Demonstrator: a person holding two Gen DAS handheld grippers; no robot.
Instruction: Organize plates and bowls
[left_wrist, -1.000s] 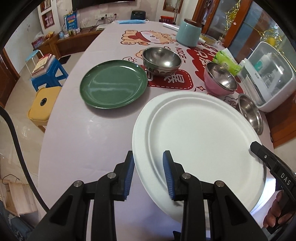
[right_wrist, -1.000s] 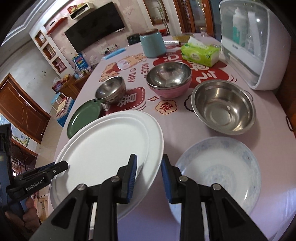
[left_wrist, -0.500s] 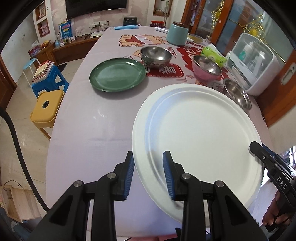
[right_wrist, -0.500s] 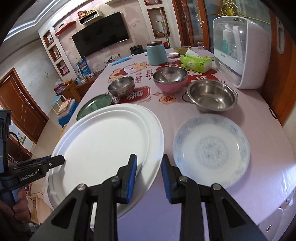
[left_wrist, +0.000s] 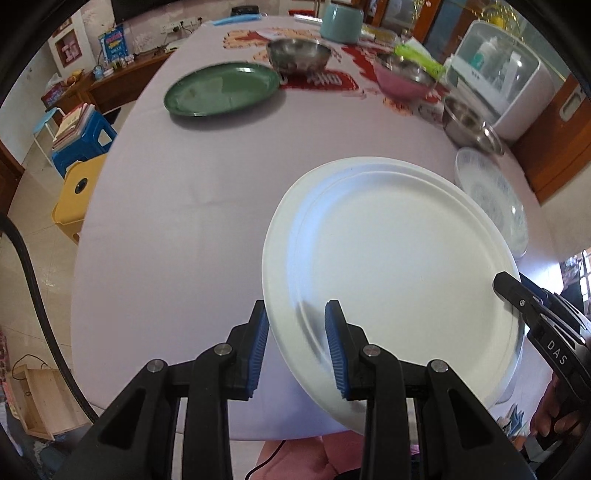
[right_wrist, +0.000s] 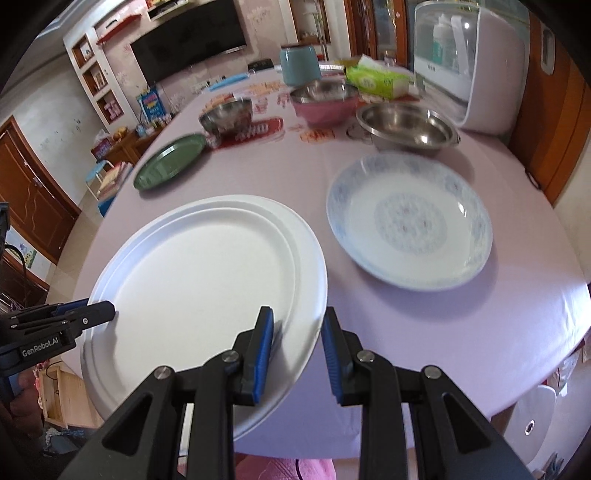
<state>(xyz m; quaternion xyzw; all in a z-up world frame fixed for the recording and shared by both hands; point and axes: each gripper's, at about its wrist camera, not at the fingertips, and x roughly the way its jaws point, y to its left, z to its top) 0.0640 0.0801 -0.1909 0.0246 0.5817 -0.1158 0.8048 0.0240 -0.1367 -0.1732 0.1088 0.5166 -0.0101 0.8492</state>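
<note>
Here, the left gripper (left_wrist: 295, 349) is clenched on the near-left rim of the white plate (left_wrist: 399, 273), and the right gripper (right_wrist: 297, 354) is clamped on the opposite rim of the same plate, which appears to be two white plates nested together. The stack is held between the two, tilted, above the near edge of the table (right_wrist: 280, 173). Just beside it the blue-patterned plate (right_wrist: 410, 225) lies flat and empty. Farther off, the green plate (left_wrist: 221, 88) lies alone, empty. Three bowls are spread behind: a small steel bowl (right_wrist: 227, 116), a steel bowl sitting in a pink bowl (right_wrist: 325, 101), and a wide steel bowl (right_wrist: 408, 125), empty. Little seems sorted: two plates remain unstacked, most bowls unnested.
</note>
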